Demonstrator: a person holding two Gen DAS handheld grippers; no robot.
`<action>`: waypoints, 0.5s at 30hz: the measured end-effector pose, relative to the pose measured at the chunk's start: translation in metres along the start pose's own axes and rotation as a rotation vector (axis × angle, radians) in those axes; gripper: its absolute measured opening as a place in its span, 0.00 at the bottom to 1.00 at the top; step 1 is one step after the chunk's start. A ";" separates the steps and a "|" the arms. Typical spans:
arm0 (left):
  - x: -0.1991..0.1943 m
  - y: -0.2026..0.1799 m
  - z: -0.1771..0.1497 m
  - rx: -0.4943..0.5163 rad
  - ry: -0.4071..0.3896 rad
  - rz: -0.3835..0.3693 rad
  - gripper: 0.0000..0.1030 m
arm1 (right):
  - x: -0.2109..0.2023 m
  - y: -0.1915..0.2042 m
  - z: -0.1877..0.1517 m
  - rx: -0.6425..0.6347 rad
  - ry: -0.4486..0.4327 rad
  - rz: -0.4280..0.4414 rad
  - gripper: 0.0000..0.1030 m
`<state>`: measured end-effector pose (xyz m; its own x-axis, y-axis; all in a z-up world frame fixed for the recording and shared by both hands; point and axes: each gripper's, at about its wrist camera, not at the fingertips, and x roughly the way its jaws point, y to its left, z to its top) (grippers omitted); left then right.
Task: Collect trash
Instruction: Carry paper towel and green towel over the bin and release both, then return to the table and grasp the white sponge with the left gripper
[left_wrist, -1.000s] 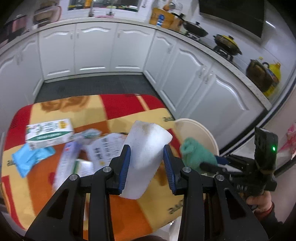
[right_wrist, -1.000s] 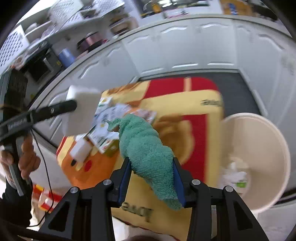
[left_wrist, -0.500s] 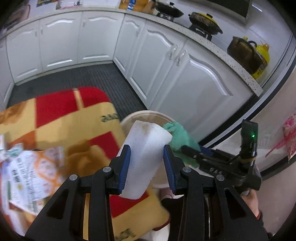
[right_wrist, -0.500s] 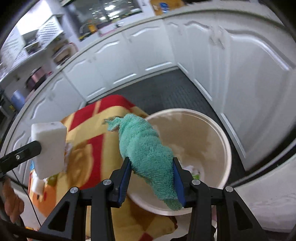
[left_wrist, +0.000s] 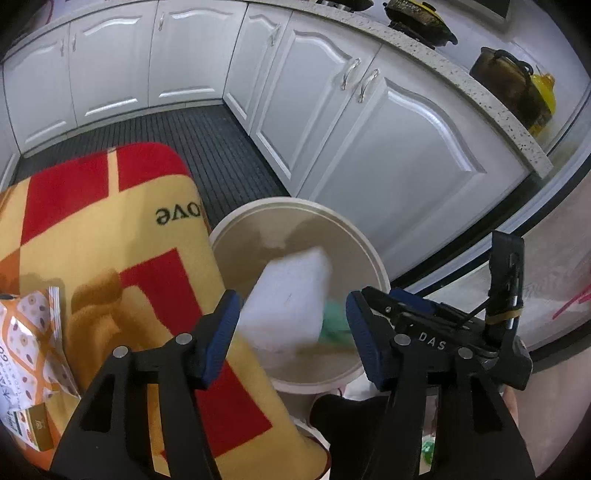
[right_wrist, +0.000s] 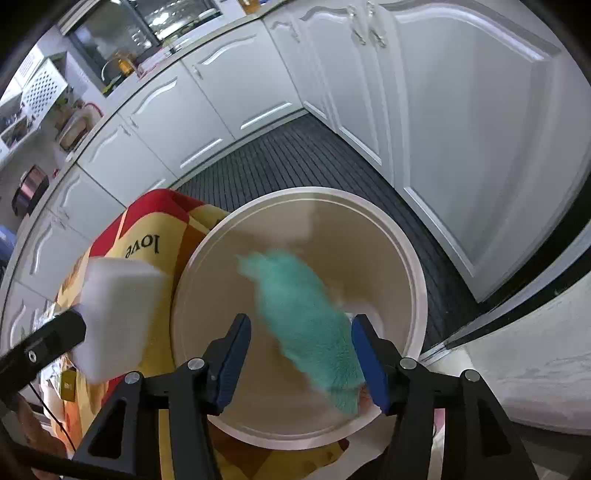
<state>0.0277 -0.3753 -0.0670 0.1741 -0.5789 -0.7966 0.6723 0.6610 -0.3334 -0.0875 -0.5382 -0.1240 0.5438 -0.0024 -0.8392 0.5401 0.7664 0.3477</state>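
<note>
White sponge (left_wrist: 286, 301) between parted jaws, over beige bin (left_wrist: 364, 245).

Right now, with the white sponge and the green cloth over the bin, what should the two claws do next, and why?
Probably just pull both claws back toward the table for more trash. The left claw and right claw have just been opening, and the blurred white sponge and green cloth look loose between the pads, above the round bin. A printed packet waits on the blanket.
</note>
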 end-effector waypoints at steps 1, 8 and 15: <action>0.000 0.000 -0.001 -0.002 0.001 0.001 0.57 | -0.001 -0.001 -0.001 0.003 0.001 -0.003 0.54; -0.014 0.003 -0.009 0.007 -0.025 0.043 0.57 | -0.005 0.008 -0.012 -0.021 0.005 0.011 0.54; -0.031 0.013 -0.015 -0.002 -0.059 0.091 0.57 | -0.008 0.026 -0.020 -0.056 0.008 0.021 0.54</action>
<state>0.0199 -0.3417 -0.0548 0.2766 -0.5432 -0.7927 0.6499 0.7134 -0.2621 -0.0909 -0.5049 -0.1166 0.5497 0.0193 -0.8352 0.4913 0.8011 0.3419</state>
